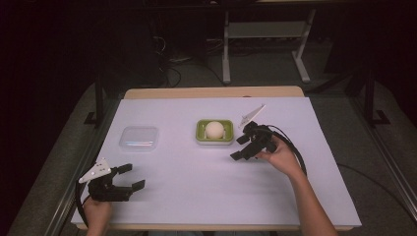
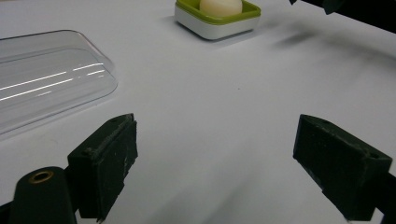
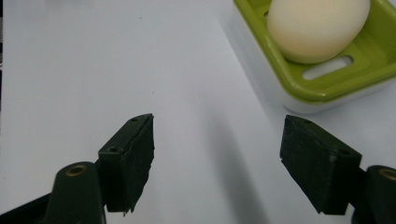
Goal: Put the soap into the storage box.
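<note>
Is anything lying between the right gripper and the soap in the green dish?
Nothing visible. The right gripper, jaws open, sits just right of the green dish holding the soap, with bare white table cover between them.

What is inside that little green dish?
A pale, egg-shaped soap bar sits in the green dish. A drain slot shows beside it; the dish floor under the bar is hidden.

White sheet over a wooden table — metal frame legs behind
</note>
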Demonstrator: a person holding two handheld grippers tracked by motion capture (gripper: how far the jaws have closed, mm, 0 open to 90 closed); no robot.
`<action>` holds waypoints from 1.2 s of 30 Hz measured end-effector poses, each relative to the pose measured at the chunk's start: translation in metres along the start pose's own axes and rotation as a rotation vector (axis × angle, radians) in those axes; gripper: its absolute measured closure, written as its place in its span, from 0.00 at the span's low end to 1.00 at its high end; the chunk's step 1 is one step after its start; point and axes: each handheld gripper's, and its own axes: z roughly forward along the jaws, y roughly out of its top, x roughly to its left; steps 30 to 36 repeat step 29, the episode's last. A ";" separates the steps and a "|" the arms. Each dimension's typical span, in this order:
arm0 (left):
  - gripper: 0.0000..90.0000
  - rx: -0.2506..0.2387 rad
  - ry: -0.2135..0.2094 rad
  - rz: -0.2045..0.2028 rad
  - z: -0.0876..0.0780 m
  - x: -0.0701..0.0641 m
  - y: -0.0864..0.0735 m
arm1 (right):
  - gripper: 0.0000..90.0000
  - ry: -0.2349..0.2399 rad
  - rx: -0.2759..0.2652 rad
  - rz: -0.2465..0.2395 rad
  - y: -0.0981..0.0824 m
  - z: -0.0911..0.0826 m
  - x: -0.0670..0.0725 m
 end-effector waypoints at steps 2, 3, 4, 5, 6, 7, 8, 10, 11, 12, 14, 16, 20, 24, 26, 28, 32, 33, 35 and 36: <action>0.15 -0.001 -0.001 -0.004 0.000 0.000 0.000 | 0.28 0.001 -0.002 0.004 -0.005 -0.002 0.004; 0.15 0.000 -0.001 -0.003 0.000 0.000 0.000 | 0.28 0.002 0.002 -0.001 -0.007 -0.003 0.005; 0.15 -0.001 0.000 -0.004 0.001 0.000 0.000 | 0.28 -0.001 0.004 0.002 -0.009 -0.003 0.007; 0.15 0.000 0.000 -0.004 0.001 0.000 0.000 | 0.28 -0.008 -0.004 -0.004 -0.012 -0.004 0.010; 0.15 0.001 0.000 -0.004 0.001 0.000 0.000 | 0.28 -0.009 -0.004 -0.008 -0.015 -0.005 0.012; 0.15 -0.002 0.000 -0.009 0.001 -0.001 0.000 | 0.28 -0.005 -0.002 -0.005 -0.017 -0.005 0.013; 0.15 0.000 0.000 -0.008 0.001 -0.001 0.000 | 0.28 -0.002 0.006 -0.005 -0.019 -0.006 0.015; 0.15 0.002 0.000 -0.006 0.001 -0.001 -0.001 | 0.28 -0.013 -0.008 -0.012 -0.025 -0.008 0.021; 0.15 0.003 0.000 -0.002 0.001 -0.001 -0.001 | 0.28 -0.011 -0.010 -0.017 -0.027 -0.009 0.022; 0.15 0.003 0.000 0.001 0.001 -0.001 -0.001 | 0.28 -0.008 -0.007 -0.007 -0.029 -0.010 0.025; 0.15 0.010 0.001 0.014 0.001 0.000 -0.001 | 0.28 -0.004 0.000 -0.012 -0.033 -0.011 0.029; 0.15 0.012 0.000 0.003 0.001 -0.001 -0.001 | 0.28 -0.019 -0.023 -0.031 -0.039 -0.013 0.034; 0.15 0.011 -0.001 0.006 0.002 -0.001 -0.001 | 0.26 -0.018 -0.009 -0.031 -0.049 -0.013 0.043; 0.15 0.014 -0.006 0.004 0.002 -0.003 -0.001 | 0.25 -0.024 0.003 -0.027 -0.062 -0.013 0.053; 0.15 0.018 -0.009 0.005 0.003 -0.003 -0.001 | 0.25 -0.035 -0.020 -0.032 -0.071 -0.014 0.058; 0.15 0.019 -0.014 0.003 0.004 -0.003 -0.001 | 0.24 -0.045 -0.053 -0.003 -0.080 -0.015 0.063; 0.15 0.022 -0.015 0.004 0.005 -0.003 -0.001 | 0.24 -0.056 -0.080 0.017 -0.087 -0.016 0.066; 0.15 0.022 -0.015 0.004 0.005 -0.003 -0.001 | 0.24 -0.056 -0.080 0.017 -0.087 -0.016 0.066; 0.15 0.022 -0.015 0.004 0.005 -0.003 -0.001 | 0.24 -0.056 -0.080 0.017 -0.087 -0.016 0.066; 0.15 0.022 -0.015 0.004 0.005 -0.003 -0.001 | 0.24 -0.056 -0.080 0.017 -0.087 -0.016 0.066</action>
